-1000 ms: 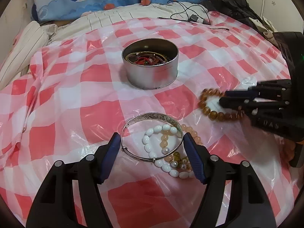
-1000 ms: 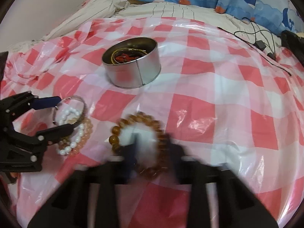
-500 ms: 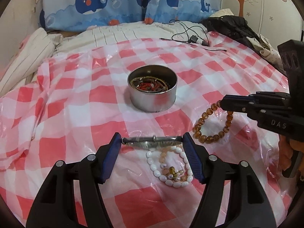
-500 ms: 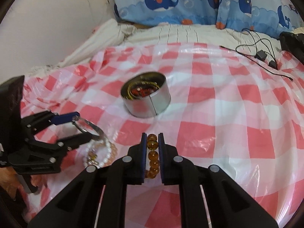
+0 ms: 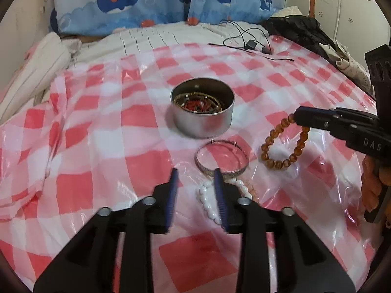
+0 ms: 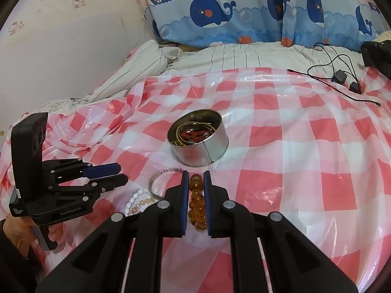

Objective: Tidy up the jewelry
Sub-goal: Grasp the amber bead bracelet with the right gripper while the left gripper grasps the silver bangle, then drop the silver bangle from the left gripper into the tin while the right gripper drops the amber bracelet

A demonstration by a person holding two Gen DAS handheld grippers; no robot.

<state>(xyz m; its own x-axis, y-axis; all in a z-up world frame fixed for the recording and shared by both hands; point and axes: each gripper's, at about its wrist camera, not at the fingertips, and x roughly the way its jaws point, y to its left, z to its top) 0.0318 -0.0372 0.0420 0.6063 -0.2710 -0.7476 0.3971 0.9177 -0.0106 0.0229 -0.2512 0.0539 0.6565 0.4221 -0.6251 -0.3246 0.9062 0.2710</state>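
Note:
A round metal tin (image 5: 202, 107) with jewelry inside stands on the red-checked plastic sheet; it also shows in the right wrist view (image 6: 198, 141). My right gripper (image 6: 196, 180) is shut on an amber bead bracelet (image 6: 196, 202), which hangs in the air right of the tin (image 5: 283, 144). My left gripper (image 5: 195, 178) has its jaws narrowed and holds nothing. A silver bangle (image 5: 222, 158) lies flat just beyond its right finger. A white bead bracelet (image 5: 210, 202) and a pink one lie under that finger.
The checked sheet (image 5: 97, 146) covers a bed. Whale-print pillows (image 6: 232, 12) stand at the back. Black cables with a charger (image 6: 339, 75) lie at the far right. Dark clothing (image 5: 298, 31) is piled at the right rear. Striped bedding (image 6: 146, 68) bunches at the left.
The silver bangle has left my left gripper and lies flat on the sheet. The left jaws have narrowed. My right gripper has lifted the amber bracelet higher.

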